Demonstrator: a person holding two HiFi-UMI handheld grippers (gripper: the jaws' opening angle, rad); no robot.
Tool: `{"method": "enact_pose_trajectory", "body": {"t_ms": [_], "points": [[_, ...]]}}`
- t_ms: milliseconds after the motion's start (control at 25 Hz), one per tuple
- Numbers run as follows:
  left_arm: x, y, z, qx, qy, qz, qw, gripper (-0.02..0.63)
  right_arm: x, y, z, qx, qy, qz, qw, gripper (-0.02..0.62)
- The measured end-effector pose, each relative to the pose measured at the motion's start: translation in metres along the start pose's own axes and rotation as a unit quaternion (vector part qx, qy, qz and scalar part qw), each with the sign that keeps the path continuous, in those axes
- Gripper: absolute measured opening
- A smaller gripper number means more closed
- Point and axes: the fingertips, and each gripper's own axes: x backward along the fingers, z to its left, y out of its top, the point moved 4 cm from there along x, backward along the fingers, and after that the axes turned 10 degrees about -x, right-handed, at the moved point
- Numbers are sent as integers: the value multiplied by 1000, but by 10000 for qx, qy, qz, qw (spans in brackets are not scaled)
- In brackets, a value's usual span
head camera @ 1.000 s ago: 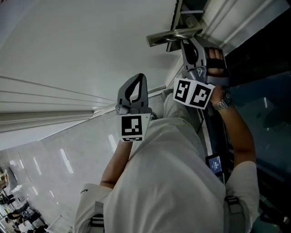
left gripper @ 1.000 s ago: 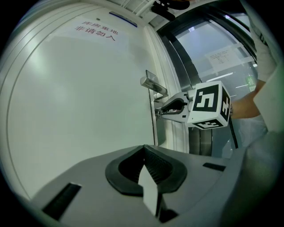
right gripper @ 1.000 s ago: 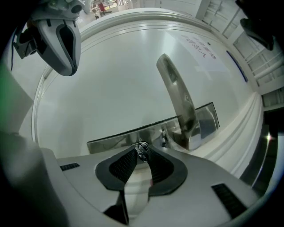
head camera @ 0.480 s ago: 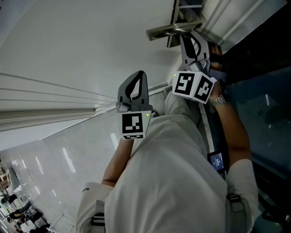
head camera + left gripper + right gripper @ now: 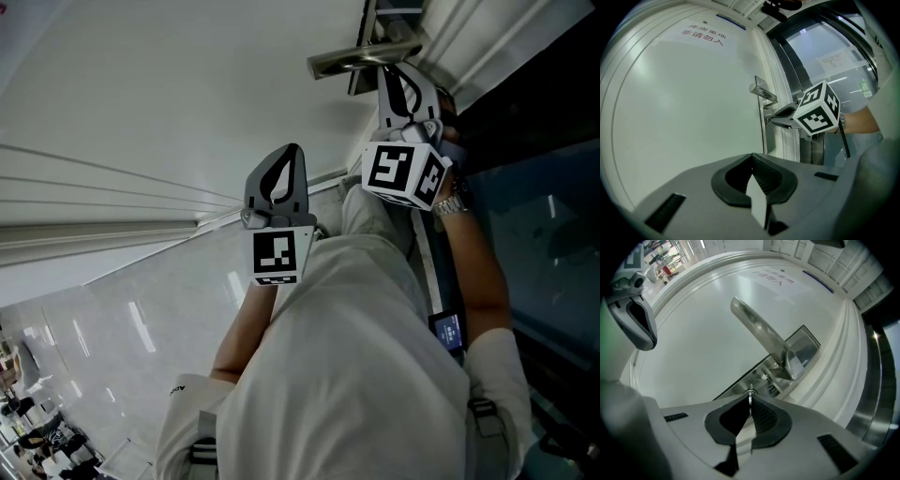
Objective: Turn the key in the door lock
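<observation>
Metal key [image 5: 750, 394] sits in the lock on the plate [image 5: 740, 380] below the handle [image 5: 761, 333], near the edge of the white door [image 5: 703, 319]. Only a thin sliver of it shows. Jaws of the right gripper [image 5: 750, 400] have just been closing and now pinch that sliver at their tips. Jaws of the left gripper [image 5: 751, 159] are pressed together with nothing between them. This unit is held well left of the handle, facing the door panel.
</observation>
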Motion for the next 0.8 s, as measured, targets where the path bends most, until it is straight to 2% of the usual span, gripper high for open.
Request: {"method": "enact_pose_trajectory", "body": {"t_ms": [80,320,480,600,800], "points": [[1,-1,0,0,3,15,10000,9,0,-1,-1,-424,55,-3,9991,9],[4,-4,3,-14,18,63,10000,9,1,0,-2,-835,127,160,9963,9],[5,-3,1,-18,5,53,10000,9,-1,2,-6,-1677,343,97,9852,9],[6,-3,1,-10,-1,36,10000,9,-3,0,-10,-2704,611,172,9607,9],[7,0,-1,-5,8,15,10000,9,-3,-4,-16,-4293,1010,229,8972,9]]}}
